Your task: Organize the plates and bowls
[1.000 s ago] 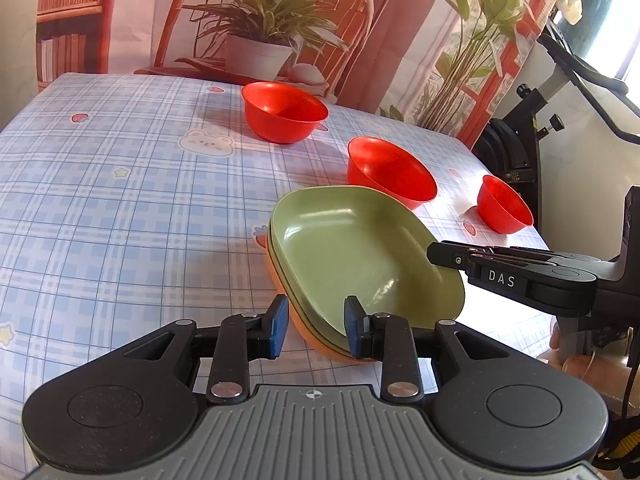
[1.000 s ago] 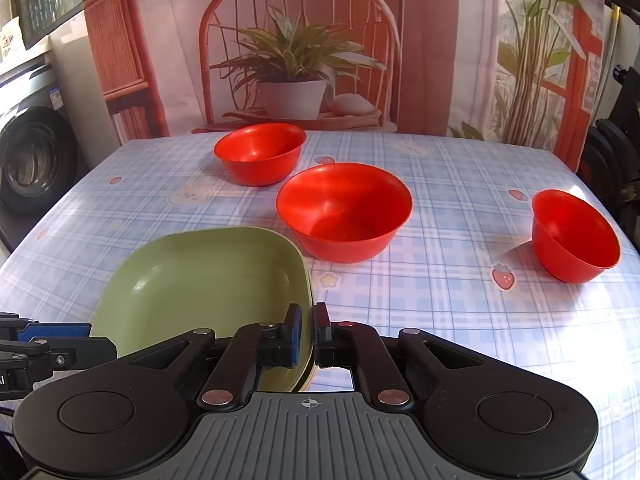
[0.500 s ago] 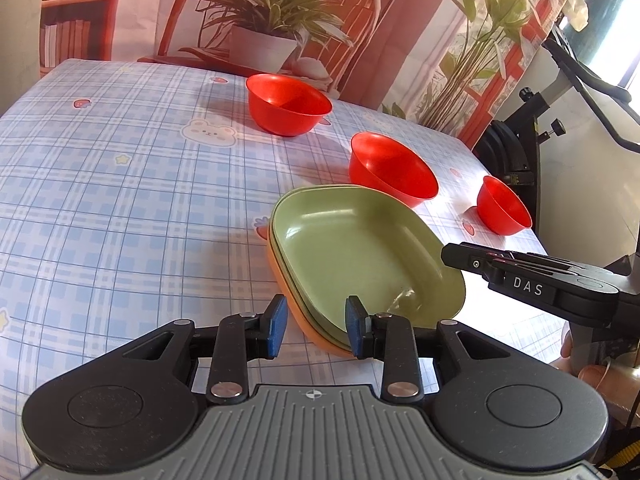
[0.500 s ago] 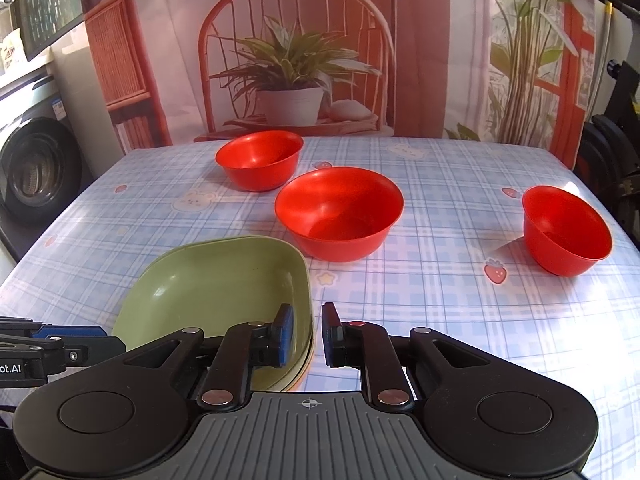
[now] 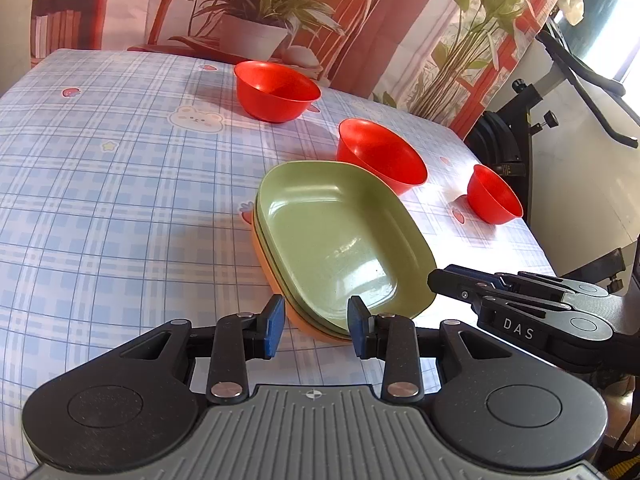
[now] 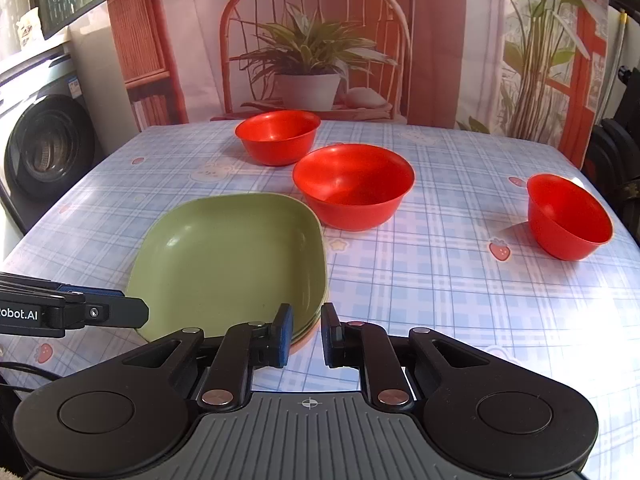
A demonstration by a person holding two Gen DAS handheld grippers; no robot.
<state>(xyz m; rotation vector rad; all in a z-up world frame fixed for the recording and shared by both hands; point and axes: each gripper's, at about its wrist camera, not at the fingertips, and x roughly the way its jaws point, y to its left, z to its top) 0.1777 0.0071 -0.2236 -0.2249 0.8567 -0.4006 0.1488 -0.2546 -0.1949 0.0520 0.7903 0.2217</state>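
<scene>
Plates [image 5: 336,240] stacked ahead; my left gripper [image 5: 316,322] and right gripper [image 6: 306,334] are released, empty; next I gather the bowls [image 6: 354,184].

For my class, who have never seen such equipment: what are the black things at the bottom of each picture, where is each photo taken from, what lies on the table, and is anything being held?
Each black device is a hand-held gripper with two blue-padded fingers, carried by a person, with a camera looking along the fingers. One picture comes from the left hand-held gripper, the other from the right hand-held gripper. On the checked tablecloth sit three red bowls and a green plate stacked on an orange plate. Both grippers stand slightly open at the stack's near edge. Neither holds anything.
</scene>
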